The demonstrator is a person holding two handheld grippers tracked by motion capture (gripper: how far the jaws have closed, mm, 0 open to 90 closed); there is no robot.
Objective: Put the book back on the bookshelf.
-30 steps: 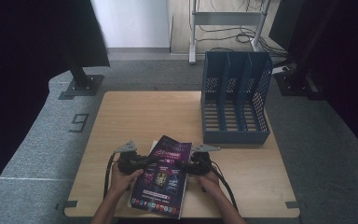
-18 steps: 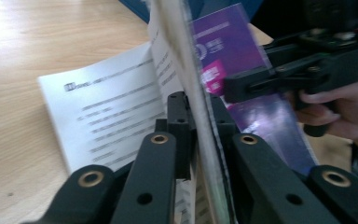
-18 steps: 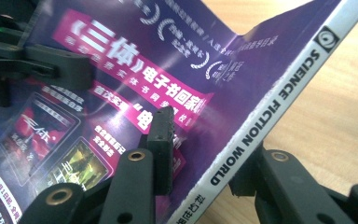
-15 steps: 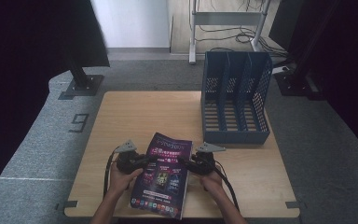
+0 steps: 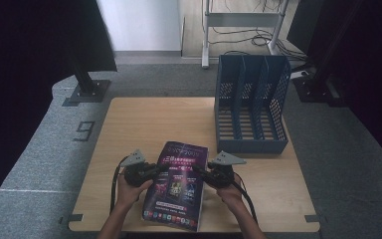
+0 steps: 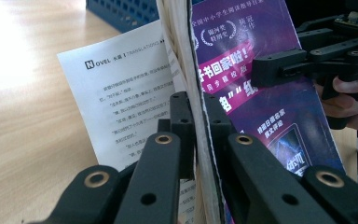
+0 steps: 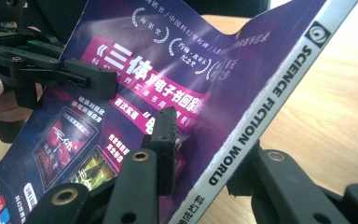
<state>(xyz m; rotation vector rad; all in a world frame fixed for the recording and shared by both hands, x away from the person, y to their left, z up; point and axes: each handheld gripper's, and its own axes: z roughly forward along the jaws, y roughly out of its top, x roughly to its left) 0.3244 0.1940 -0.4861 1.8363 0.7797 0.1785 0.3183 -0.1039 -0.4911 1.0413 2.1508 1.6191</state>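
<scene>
High view showed my left gripper (image 5: 151, 172) and right gripper (image 5: 202, 174) both clamped on the magazine (image 5: 176, 186), lifted at the table's (image 5: 144, 117) near edge, the rack (image 5: 248, 107) far right

magazine (image 5: 176, 186) near edge: cut by frame bottom | cover small print: too small in high view | forearms: cropped at bottom edge

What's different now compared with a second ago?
The magazine has turned from askew to nearly square with the table edge, and its right side is lifted. The right gripper has been closing and now clamps the spine edge; the left gripper stays shut on the page edge. The blue file rack and the table haven't moved.
</scene>
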